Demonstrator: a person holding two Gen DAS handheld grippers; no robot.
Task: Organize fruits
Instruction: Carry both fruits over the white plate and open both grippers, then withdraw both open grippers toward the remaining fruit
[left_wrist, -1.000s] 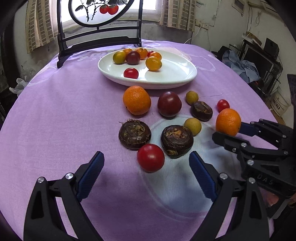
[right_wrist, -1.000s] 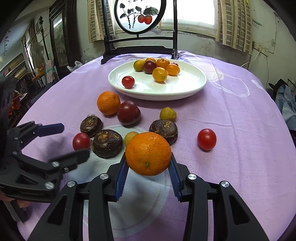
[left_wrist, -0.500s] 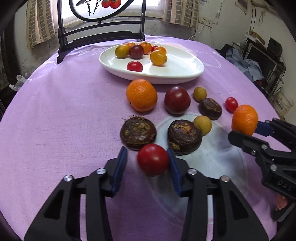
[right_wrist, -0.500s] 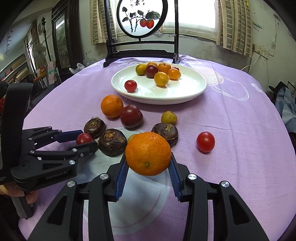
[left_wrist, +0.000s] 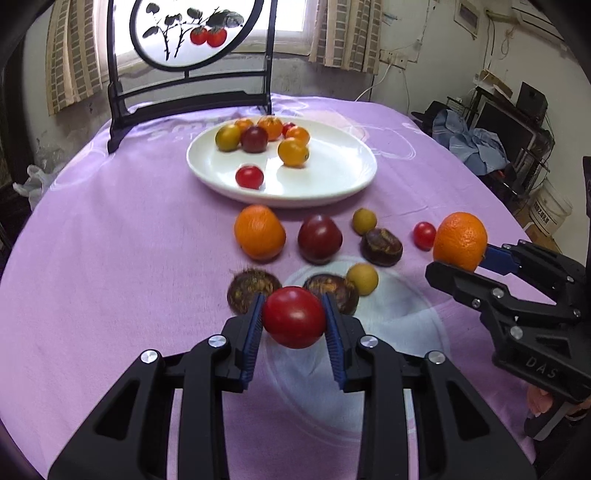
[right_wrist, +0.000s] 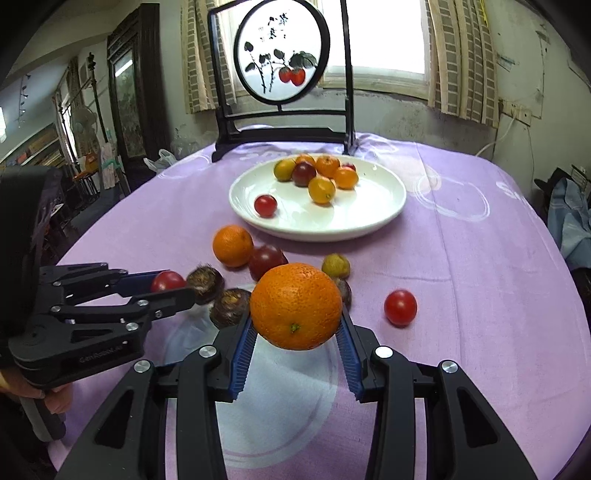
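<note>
Red and glossy, the round tomato sits pinched in my left tongs, clear of the purple cloth. My right tongs clamp the big dimpled orange, both lifted so I can carry them to the white oval plate.

2 big oranges, 3 water chestnuts, 1 plate, 2 tools

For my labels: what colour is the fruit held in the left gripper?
Red, a glossy tomato clamped in the left gripper; clearest in the left wrist view.
</note>
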